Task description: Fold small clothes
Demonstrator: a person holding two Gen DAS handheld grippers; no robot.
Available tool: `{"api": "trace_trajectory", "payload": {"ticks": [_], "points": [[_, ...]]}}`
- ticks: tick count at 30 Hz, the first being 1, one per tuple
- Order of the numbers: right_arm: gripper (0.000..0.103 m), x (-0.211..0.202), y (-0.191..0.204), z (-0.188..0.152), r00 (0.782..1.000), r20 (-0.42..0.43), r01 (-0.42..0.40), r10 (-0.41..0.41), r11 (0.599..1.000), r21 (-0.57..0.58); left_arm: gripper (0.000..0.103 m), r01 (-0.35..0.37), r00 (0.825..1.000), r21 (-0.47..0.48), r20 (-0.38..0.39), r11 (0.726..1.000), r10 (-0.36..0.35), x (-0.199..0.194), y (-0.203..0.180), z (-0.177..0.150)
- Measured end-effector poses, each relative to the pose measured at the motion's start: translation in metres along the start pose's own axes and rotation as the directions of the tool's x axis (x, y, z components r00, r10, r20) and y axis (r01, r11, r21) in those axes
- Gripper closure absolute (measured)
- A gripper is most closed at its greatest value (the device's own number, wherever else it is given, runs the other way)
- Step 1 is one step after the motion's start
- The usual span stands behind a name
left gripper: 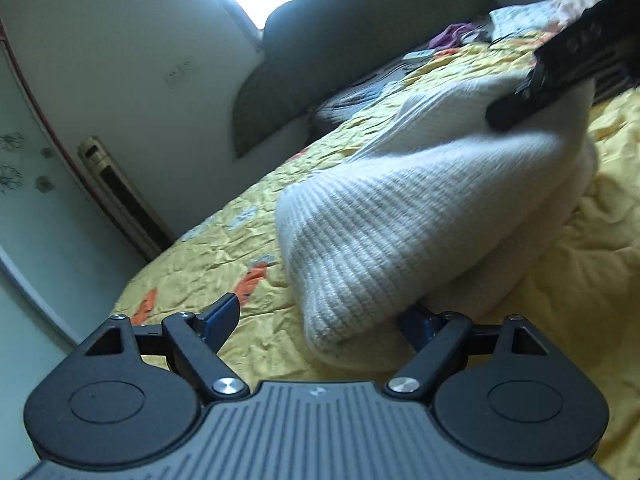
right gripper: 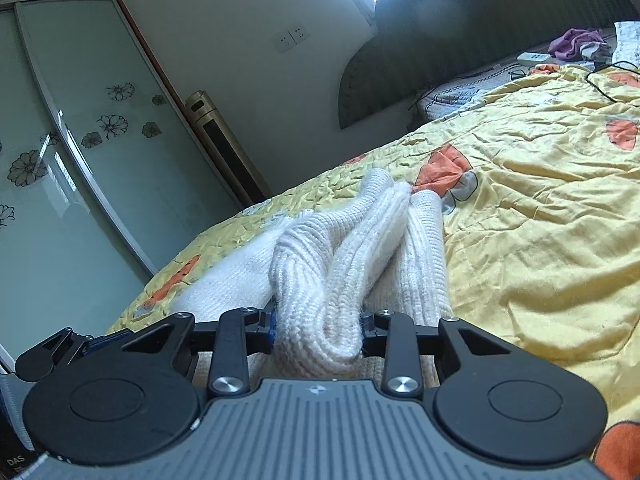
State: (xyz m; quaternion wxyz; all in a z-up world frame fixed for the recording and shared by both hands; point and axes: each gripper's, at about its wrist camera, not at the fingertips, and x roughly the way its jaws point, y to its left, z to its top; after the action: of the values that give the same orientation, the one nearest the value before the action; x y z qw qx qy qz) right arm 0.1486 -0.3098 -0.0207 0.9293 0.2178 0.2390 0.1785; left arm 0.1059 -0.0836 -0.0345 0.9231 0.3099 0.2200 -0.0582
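On the far left stands a wardrobe point(right gripper: 72, 152) with frosted sliding doors printed with dark flowers. Just beside it, against the pale wall, a tall gold-coloured standing unit point(right gripper: 224, 144) rises from the floor, and two wall sockets point(right gripper: 291, 38) sit higher up, under a bright window. A dark curved headboard point(right gripper: 460, 40) closes off the end of the bed.

The bed is covered by a crumpled yellow bedspread point(right gripper: 540, 208) with orange patches. On it, roughly in the middle, lies a white ribbed knit garment point(left gripper: 400, 208), bunched into thick folds.

The left gripper point(left gripper: 320, 320) is low over the bedspread with its jaws wide apart. The nearest end of the knit hangs between them; the left finger stands clear of the cloth, while the right one is mostly hidden behind it, so contact there cannot be told.

The right gripper point(right gripper: 318, 326) has its jaws drawn in on a gathered fold of the same garment, the wool squeezed between the blue pads and bulging above and below them. In the left wrist view this gripper appears as a blurred dark shape at the far, raised end of the knit.

To the far right, near the headboard, lie a purple cloth point(right gripper: 574, 42), a white remote point(right gripper: 534, 58) and a black cable point(right gripper: 608, 80).
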Motion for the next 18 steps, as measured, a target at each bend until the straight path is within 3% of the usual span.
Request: {"api": "trace_trajectory", "payload": {"ticks": [3, 8, 12, 14, 18], "points": [[0.070, 0.001, 0.013, 0.012, 0.998, 0.029, 0.056, -0.052, 0.989, -0.134, 0.017, -0.020, 1.000, -0.039, -0.005, 0.999, 0.020, 0.003, 0.001, 0.007], [0.071, -0.005, 0.048, 0.025, 0.986, 0.116, 0.152, -0.116, 0.912, -0.381, 0.017, -0.023, 1.000, -0.112, -0.007, 0.993, 0.022, 0.000, 0.008, 0.012], [0.072, 0.000, 0.051, 0.003, 0.973, 0.111, 0.232, -0.203, 0.839, -0.492, 0.011, 0.014, 0.997, -0.183, -0.068, 0.983, -0.026, 0.010, 0.021, -0.001], [0.072, 0.003, 0.043, -0.006, 0.970, 0.085, 0.239, -0.227, 0.846, -0.477, 0.011, 0.044, 0.992, -0.236, -0.102, 0.971, -0.070, 0.015, 0.028, -0.006], [0.072, -0.001, 0.026, -0.006, 0.979, 0.048, 0.202, -0.198, 0.912, -0.356, 0.011, 0.074, 0.987, -0.266, -0.117, 0.961, -0.108, 0.013, 0.035, -0.007]]}}
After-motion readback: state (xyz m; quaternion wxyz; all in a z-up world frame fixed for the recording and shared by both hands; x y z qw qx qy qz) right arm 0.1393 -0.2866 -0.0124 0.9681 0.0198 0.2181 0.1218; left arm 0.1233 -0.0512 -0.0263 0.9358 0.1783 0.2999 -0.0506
